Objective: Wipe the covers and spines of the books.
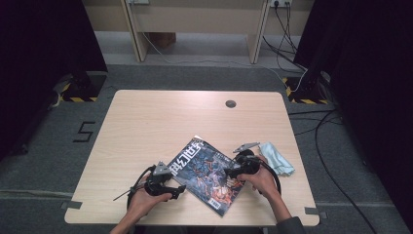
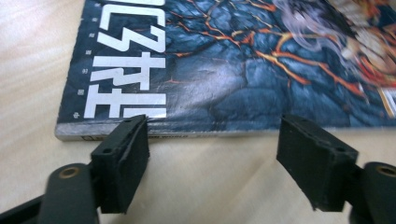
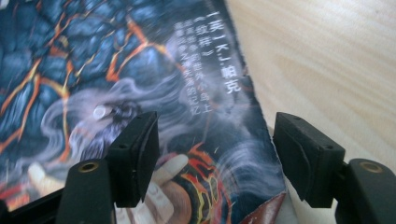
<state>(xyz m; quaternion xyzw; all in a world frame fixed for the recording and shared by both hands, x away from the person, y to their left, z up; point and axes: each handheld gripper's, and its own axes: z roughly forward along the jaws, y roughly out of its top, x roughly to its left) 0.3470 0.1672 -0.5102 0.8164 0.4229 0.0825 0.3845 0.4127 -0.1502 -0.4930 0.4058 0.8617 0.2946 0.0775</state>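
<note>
While a cloth (image 1: 276,157) flanks the magazine (image 1: 207,175).

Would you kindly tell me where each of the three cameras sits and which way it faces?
High view: above the person's side, looking forward and down on the table; forearms, hands and both hand-held grippers enter from below.
Left gripper view: on the left hand-held gripper, facing the magazine spine edge; open jaws show.
Right gripper view: on the right hand-held gripper, over the magazine's opposite edge; open jaws show.
Shared: all three show the magazine and table.
</note>
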